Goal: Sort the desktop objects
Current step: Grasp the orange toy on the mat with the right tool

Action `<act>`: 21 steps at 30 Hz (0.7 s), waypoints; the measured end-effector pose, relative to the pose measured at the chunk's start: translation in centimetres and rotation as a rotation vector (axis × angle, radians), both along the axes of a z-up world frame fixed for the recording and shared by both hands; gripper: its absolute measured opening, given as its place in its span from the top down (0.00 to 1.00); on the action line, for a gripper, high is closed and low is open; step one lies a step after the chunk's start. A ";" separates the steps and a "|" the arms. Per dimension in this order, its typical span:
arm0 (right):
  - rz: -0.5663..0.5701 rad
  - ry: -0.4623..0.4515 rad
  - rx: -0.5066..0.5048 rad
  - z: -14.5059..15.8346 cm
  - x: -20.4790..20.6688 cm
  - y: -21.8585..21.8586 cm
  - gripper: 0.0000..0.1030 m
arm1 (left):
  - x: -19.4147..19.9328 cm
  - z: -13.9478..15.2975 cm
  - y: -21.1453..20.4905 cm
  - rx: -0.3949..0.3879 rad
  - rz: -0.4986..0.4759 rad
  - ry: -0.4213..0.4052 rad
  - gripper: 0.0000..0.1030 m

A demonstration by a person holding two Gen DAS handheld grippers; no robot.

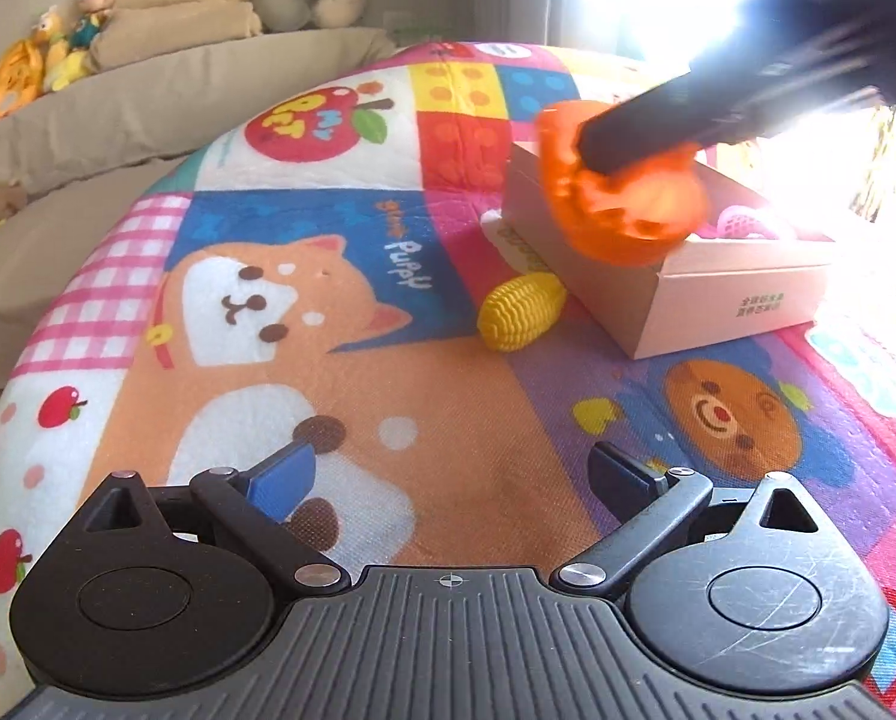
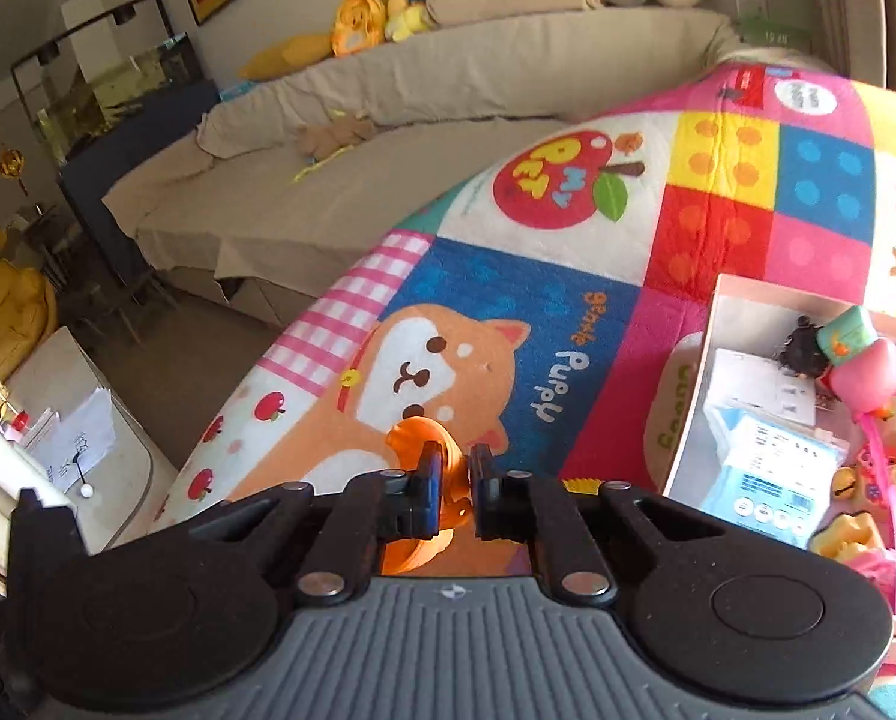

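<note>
Right tongs (image 2: 454, 483) pinching orange toy (image 2: 414, 441)

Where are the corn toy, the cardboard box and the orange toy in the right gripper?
corn toy (image 1: 521, 311): left wrist view, ribbed middle.
cardboard box (image 1: 730, 306): left wrist view, near side wall.
orange toy (image 2: 411, 438): right wrist view, rounded top.

Orange toy (image 1: 622, 192) over pink box (image 1: 730, 306), yellow corn (image 1: 520, 312) beside
</note>
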State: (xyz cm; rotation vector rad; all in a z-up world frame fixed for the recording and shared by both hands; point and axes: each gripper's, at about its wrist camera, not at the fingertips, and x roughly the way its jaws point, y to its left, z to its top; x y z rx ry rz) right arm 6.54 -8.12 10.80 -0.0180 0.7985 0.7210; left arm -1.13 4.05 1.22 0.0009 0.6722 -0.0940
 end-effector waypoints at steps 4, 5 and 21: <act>-0.032 -0.025 0.009 0.4 -2.9 -4.3 0.91 | 0.1 0.3 -0.5 -0.002 -0.004 0.001 0.03; -0.042 -0.031 0.007 0.2 -3.6 -5.4 0.91 | 0.1 0.4 -0.8 0.000 -0.014 -0.004 0.03; -0.321 0.025 -0.005 -8.6 -8.1 -15.9 0.54 | 10.3 0.5 -0.9 0.214 0.093 -0.064 0.03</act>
